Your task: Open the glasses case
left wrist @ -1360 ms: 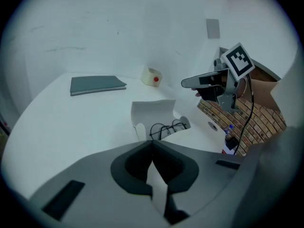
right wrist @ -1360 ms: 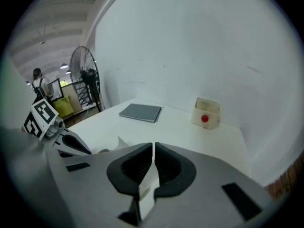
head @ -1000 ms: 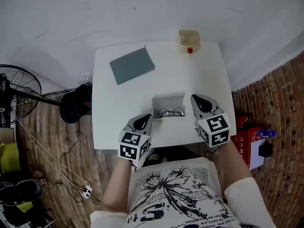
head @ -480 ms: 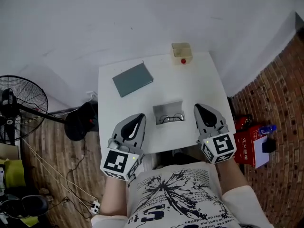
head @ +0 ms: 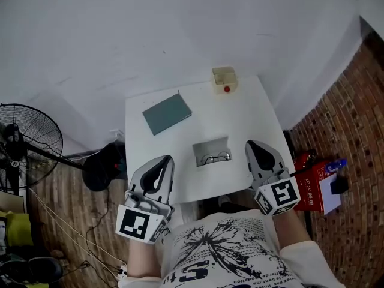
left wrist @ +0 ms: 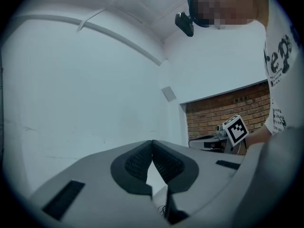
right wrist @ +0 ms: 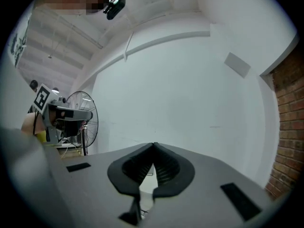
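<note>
**A:** Head view first: is the glasses case (head: pixel 212 151) open yet?

**B:** Looks so to me. It sits by the middle of the desk's (head: pixel 240 110) front edge with its lid stood up, and a pair of glasses (head: pixel 216 158) lies inside. I'd call the job done, with nothing left that I can see

**A:** And the tools, starting from the left?

**B:** The left hand-held gripper (head: pixel 162 162) hangs by the desk's front left corner, clear of the case. Its own view shows the ribbed pads (left wrist: pixel 137 161) meeting at the tips with nothing between them

**A:** The right one?

**B:** The right hand-held gripper (head: pixel 253 146) is near the case, toward the front right corner, and not touching it. Its jaws are pressed together too, and empty
</note>
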Action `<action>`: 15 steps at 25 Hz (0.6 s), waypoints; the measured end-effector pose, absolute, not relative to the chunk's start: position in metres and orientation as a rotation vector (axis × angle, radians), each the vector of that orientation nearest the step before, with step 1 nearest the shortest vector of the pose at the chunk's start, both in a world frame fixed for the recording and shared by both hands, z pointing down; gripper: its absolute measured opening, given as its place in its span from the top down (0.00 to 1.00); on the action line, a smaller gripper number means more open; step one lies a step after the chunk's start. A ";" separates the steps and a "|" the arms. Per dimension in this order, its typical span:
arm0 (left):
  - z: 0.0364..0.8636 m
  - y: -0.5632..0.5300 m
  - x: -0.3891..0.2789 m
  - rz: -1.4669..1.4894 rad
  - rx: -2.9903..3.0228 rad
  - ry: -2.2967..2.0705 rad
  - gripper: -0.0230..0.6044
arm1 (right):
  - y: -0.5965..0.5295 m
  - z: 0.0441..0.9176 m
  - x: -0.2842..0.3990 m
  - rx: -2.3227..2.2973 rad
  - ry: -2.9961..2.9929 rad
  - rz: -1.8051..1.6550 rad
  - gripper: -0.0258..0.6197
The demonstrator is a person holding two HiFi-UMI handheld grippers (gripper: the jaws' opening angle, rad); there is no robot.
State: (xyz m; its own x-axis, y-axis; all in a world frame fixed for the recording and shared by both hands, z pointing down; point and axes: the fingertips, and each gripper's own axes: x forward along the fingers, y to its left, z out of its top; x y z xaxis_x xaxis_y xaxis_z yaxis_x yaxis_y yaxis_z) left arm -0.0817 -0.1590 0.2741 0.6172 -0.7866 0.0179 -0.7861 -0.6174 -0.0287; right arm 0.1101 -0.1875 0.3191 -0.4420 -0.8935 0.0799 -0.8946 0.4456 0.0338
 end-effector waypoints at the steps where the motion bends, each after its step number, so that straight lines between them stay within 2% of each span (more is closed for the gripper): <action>1: 0.274 -0.159 -0.081 -0.040 -2.811 1.363 0.94 | -0.187 0.318 0.111 1.630 -2.594 0.022 0.94; 15: 0.283 -0.169 -0.086 -0.050 -2.785 1.416 0.94 | -0.187 0.328 0.101 1.543 -2.621 0.014 0.94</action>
State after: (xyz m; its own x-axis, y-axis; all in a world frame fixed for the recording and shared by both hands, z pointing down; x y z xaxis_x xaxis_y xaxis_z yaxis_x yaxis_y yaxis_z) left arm -0.0861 -0.1688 0.2832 0.5887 -0.8081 0.0209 -0.8076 -0.5891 -0.0291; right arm 0.1006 -0.1874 0.3277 -0.4814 -0.8717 0.0910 -0.8727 0.4864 0.0430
